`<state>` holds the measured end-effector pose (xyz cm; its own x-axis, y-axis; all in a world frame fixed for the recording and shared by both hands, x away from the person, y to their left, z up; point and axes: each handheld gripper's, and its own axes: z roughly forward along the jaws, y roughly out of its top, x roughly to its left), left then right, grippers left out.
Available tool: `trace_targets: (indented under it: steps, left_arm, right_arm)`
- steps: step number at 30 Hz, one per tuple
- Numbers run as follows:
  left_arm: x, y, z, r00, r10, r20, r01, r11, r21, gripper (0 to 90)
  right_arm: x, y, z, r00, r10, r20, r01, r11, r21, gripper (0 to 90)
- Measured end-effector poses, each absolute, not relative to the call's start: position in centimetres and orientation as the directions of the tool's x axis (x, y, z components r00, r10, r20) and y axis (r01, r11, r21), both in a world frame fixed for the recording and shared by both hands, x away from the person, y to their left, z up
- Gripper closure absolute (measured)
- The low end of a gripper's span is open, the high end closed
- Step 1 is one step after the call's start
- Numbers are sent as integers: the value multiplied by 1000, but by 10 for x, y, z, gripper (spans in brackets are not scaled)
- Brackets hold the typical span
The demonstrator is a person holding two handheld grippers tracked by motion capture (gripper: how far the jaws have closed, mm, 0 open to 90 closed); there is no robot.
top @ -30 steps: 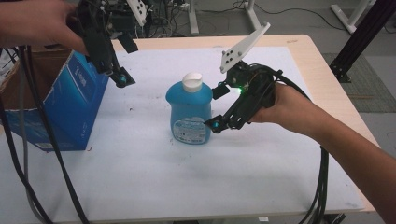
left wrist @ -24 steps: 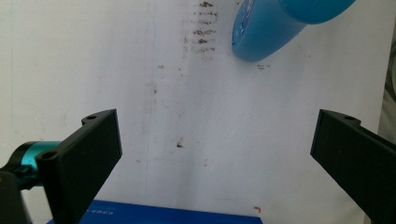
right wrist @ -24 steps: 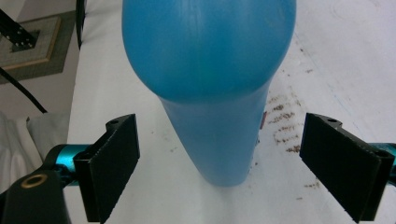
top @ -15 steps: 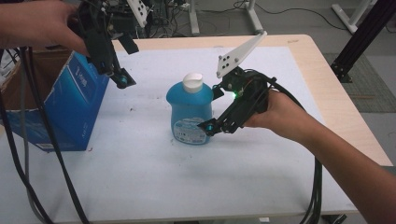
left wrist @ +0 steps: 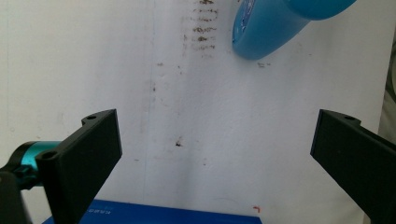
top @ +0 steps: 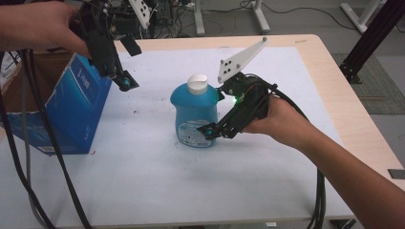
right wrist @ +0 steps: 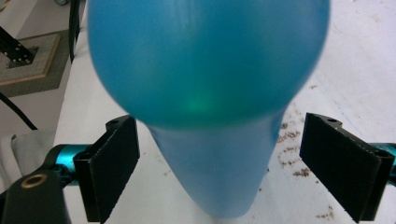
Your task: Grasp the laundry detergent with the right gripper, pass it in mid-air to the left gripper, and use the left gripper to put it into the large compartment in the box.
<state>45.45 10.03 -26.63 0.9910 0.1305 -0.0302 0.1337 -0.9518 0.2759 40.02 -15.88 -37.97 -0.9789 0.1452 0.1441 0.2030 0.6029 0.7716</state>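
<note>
Blue bottle (top: 195,113): squat, translucent blue plastic, white cap on top, label low on its front. Stands upright near mid-table on the white cover; cap closed. In right gripper view (right wrist: 210,93) its rounded shoulder looms close, slightly blurred

Blue carton (top: 71,114) upright, left on table (top: 191,191).
</note>
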Motion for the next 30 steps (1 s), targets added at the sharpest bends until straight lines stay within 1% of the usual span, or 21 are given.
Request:
trace_targets:
  steps: [15, 24, 25, 26, 30]
  left_arm:
    - [456, 102, -269, 990, 134, -35, 138, -951, 276, 20]
    - [455, 103, -270, 990, 136, -36, 141, -950, 277, 20]
    - [455, 104, -270, 990, 138, -38, 143, -950, 277, 20]
    - [455, 104, -270, 990, 138, -38, 143, -950, 276, 19]
    - [455, 104, -270, 989, 140, -38, 145, -950, 277, 20]
  right_arm:
    - [401, -152, -389, -979, 137, 148, 200, 571, 796, 117]
    - [402, -154, -393, -977, 149, 155, 212, 544, 812, 127]
    - [401, -154, -393, -977, 149, 154, 212, 546, 811, 158]
    - [401, -155, -394, -979, 134, 153, 202, 540, 817, 220]
    - [400, -155, -393, -981, 130, 142, 190, 532, 825, 223]
